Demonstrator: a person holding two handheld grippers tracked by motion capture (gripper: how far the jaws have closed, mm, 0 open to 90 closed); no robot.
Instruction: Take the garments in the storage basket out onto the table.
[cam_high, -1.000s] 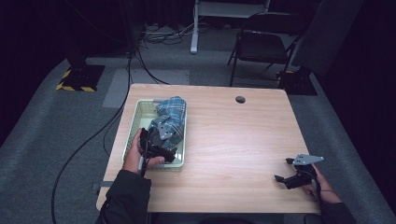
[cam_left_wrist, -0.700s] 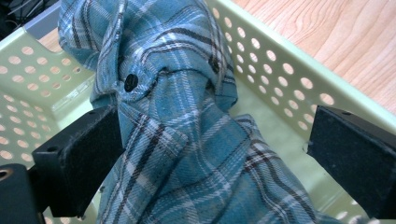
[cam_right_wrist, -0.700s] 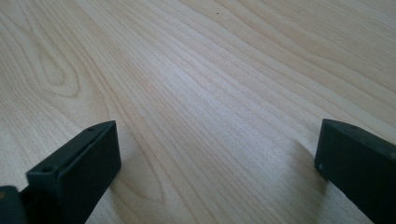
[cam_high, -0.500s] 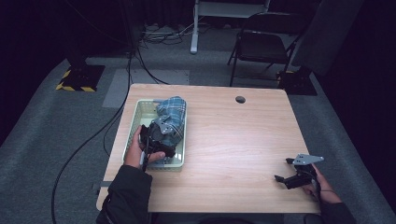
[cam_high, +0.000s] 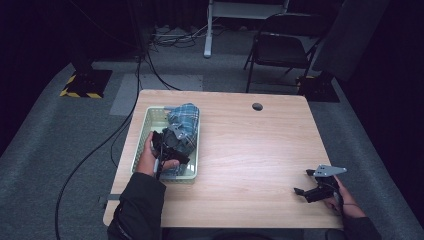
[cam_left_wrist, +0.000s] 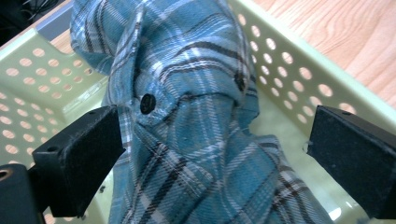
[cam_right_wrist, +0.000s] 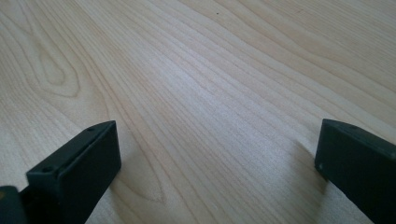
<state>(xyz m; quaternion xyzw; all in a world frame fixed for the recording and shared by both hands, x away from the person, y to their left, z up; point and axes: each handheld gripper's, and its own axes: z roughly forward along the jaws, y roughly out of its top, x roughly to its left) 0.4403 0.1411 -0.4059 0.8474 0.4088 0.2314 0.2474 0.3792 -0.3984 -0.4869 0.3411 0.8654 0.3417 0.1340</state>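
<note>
Wooden table (cam_high: 250, 150), light grain, round cable hole (cam_high: 257, 106) near its far edge. Pale green perforated basket (cam_high: 145, 130) sits on the table's left part, close to the left edge. Blue plaid shirt (cam_high: 184, 122) lies bunched inside the basket, piled toward the far right side; in the left gripper view the shirt (cam_left_wrist: 196, 116) rises as a twisted fold with 1 dark button (cam_left_wrist: 148, 103) showing, basket wall (cam_left_wrist: 299, 79) behind it. Left hand-held gripper (cam_high: 172, 145) is down in the basket over the shirt, jaws wide apart, 1 on each side of the fold; left jaw right at the cloth, right jaw apart from it, nothing clamped. Right hand-held gripper (cam_high: 312, 187) rests low near the table's near right corner, well apart from the basket, jaws spread wide over bare wood (cam_right_wrist: 210, 107), holding nothing.
</note>
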